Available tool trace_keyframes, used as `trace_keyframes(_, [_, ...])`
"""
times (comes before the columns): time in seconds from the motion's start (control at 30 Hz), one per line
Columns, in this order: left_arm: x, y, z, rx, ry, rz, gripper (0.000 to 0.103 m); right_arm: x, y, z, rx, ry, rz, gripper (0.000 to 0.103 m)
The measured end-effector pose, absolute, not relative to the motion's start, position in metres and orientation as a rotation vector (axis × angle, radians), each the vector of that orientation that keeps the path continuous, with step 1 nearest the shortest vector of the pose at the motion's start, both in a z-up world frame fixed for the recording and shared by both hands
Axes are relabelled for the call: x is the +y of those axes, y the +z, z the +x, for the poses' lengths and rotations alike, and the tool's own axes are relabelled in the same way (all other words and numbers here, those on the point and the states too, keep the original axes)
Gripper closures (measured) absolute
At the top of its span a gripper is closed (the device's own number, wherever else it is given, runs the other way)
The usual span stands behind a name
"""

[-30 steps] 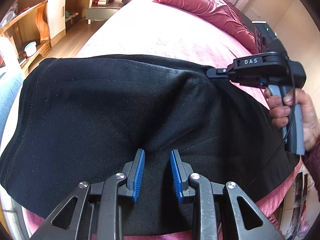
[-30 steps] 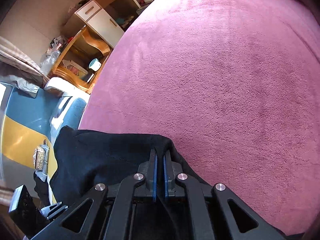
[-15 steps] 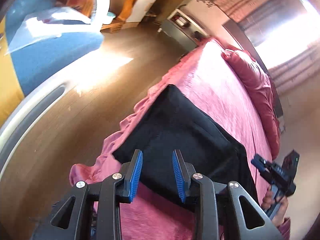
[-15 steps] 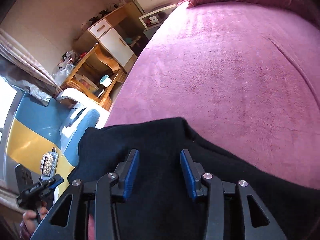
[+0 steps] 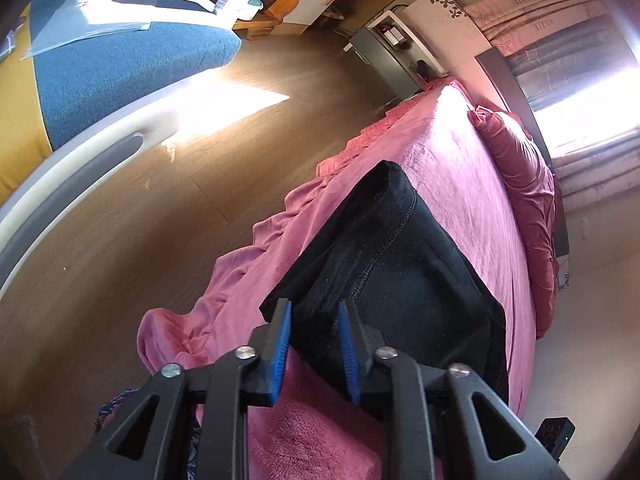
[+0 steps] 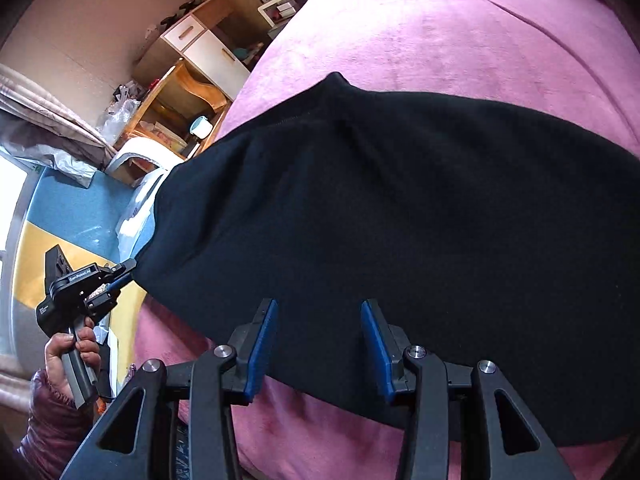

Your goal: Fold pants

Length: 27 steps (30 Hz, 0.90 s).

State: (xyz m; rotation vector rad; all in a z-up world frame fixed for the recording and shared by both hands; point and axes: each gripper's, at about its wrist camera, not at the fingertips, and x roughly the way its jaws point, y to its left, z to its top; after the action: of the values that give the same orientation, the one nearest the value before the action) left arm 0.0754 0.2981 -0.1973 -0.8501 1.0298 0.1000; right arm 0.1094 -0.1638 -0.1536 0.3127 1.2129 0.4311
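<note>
Folded black pants (image 6: 400, 200) lie across the pink bed (image 6: 460, 32), one end at the bed's side edge. In the left wrist view the near corner of the pants (image 5: 420, 280) fills the gap between the blue pads of my left gripper (image 5: 314, 344). From the right wrist view, the left gripper (image 6: 130, 268) pinches that same corner, held by a hand (image 6: 76, 344) in a maroon sleeve. My right gripper (image 6: 318, 344) hovers open over the near hem of the pants, pads wide apart and gripping nothing.
The pink bedcover (image 5: 240, 280) hangs in ruffles over the bed's side above a wooden floor (image 5: 160, 220). A blue and yellow seat (image 5: 120, 72) stands beside the bed. A red pillow (image 5: 528, 184) and a nightstand (image 5: 384, 60) are at the head. Wooden shelves (image 6: 188, 92) line the wall.
My left gripper swung from the middle of the pants to their corner at the bed's edge, rolled, and closed on it. My right gripper opened, let go of the fabric and drew back.
</note>
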Motion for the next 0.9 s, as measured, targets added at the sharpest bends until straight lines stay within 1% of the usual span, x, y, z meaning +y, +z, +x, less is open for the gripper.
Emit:
trace_keyframes(0.07, [0.296,-0.192,0.072,1.008,0.099,-0.831,0.096,-0.169,-0.155,0.102,1.221,0.421,0.317,0.059])
trace_keyframes(0.17, [0.298,-0.181,0.066,0.986,0.1,-0.8,0.097,-0.176,-0.156,0.09,1.216,0.414,0.327,0.059])
trace_keyframes(0.23, [0.301,-0.182,0.063,1.005,0.115,-0.775,0.097,-0.181,-0.16,0.084,1.224,0.411,0.338,0.059])
trace_keyframes(0.33, [0.301,-0.196,0.067,1.05,0.136,-0.759,0.097,-0.186,-0.17,0.08,1.238,0.396,0.341,0.059])
trace_keyframes(0.47, [0.289,-0.2,0.071,1.088,0.175,-0.653,0.097,-0.185,-0.173,0.078,1.233,0.395,0.33,0.058])
trace_keyframes(0.63, [0.289,-0.195,0.069,1.094,0.259,-0.582,0.092,-0.187,-0.179,0.076,1.22,0.395,0.376,0.058])
trace_keyframes(0.67, [0.29,-0.193,0.068,1.092,0.287,-0.565,0.089,-0.189,-0.18,0.074,1.216,0.397,0.384,0.058])
trace_keyframes(0.7, [0.292,-0.19,0.065,1.081,0.301,-0.562,0.083,-0.194,-0.18,0.074,1.213,0.4,0.392,0.058])
trace_keyframes(0.73, [0.293,-0.184,0.062,1.062,0.316,-0.563,0.081,-0.195,-0.18,0.073,1.209,0.402,0.398,0.057])
trace_keyframes(0.9, [0.275,-0.141,0.051,0.927,0.293,-0.472,0.079,-0.207,-0.18,0.067,1.199,0.407,0.423,0.056])
